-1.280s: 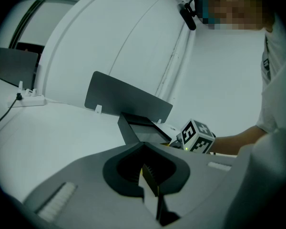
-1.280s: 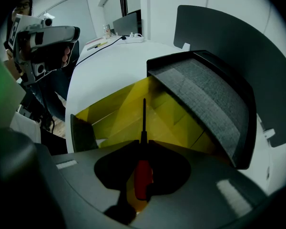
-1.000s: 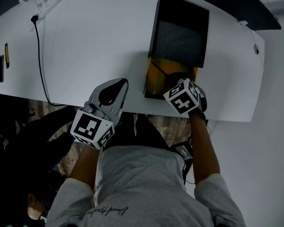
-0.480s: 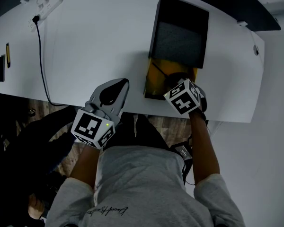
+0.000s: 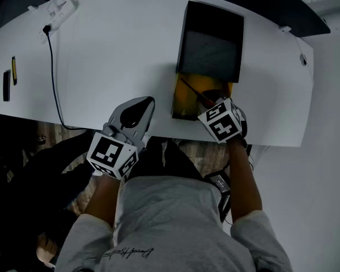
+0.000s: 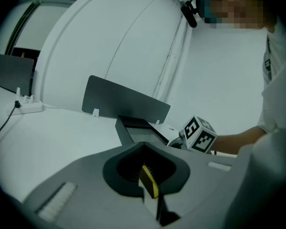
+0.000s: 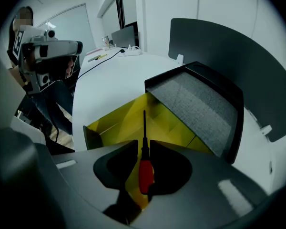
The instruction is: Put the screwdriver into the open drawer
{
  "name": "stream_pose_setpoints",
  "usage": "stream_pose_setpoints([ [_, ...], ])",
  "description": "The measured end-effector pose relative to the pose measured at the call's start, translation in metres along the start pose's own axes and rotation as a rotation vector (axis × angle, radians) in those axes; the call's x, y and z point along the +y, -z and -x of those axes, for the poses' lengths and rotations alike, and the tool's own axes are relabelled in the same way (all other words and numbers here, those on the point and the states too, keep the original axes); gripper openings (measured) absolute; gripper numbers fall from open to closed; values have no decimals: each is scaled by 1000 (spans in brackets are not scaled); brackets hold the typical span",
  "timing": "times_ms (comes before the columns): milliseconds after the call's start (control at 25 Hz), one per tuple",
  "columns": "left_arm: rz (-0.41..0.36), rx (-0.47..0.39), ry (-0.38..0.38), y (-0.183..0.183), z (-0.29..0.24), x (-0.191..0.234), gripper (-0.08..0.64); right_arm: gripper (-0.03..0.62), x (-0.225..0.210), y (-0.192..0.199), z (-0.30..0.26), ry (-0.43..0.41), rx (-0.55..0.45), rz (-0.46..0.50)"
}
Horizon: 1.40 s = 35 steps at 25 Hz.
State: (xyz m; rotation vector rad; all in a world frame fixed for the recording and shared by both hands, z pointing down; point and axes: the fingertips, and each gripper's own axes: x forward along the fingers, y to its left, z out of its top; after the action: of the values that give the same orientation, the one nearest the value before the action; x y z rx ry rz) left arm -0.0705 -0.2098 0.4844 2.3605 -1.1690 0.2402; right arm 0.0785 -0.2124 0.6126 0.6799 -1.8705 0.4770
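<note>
Right gripper point(image 7: 143, 146): jaws clenched on the red handle of the screwdriver point(image 7: 144, 171). The dark shaft points forward, out past the tips. The tool hangs over the open yellow drawer point(image 5: 184, 102); I cannot tell whether it touches the drawer floor.

The drawer is pulled out of a black cabinet point(image 5: 211, 41) toward the near edge of the white desk point(image 5: 113, 55), and its front reaches almost to that edge. The cabinet stands right of the desk's middle, its back toward the far edge.

Left gripper point(image 5: 148, 101): jaw tips pressed together, gripping nothing. It sits at the near edge, just left of the drawer and apart from it. A yellow-and-black strip shows in the hollow behind its tips; what it is, I cannot tell.

Far-left corner: a white power strip point(image 5: 59, 7). A black cable point(image 5: 52, 78) runs from it across the desk to the near edge.
</note>
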Motion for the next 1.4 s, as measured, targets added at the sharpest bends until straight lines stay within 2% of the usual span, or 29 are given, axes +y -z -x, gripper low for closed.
stream_pose_setpoints([
  [520,-52,-14,7,-12,19,-28,2,17,15,-9,59,46,-175,-82],
  [840,-70,-22,29,-18,31,-53,2,14,34,-11,96,36,-295,-139],
  [1120,-88,-29,37,-21,42,-73,2,14,45,-2,129,71,-367,-166],
  [1400,-100,-49,38,-31,48,-85,2,14,52,-4,156,57,-459,-222],
])
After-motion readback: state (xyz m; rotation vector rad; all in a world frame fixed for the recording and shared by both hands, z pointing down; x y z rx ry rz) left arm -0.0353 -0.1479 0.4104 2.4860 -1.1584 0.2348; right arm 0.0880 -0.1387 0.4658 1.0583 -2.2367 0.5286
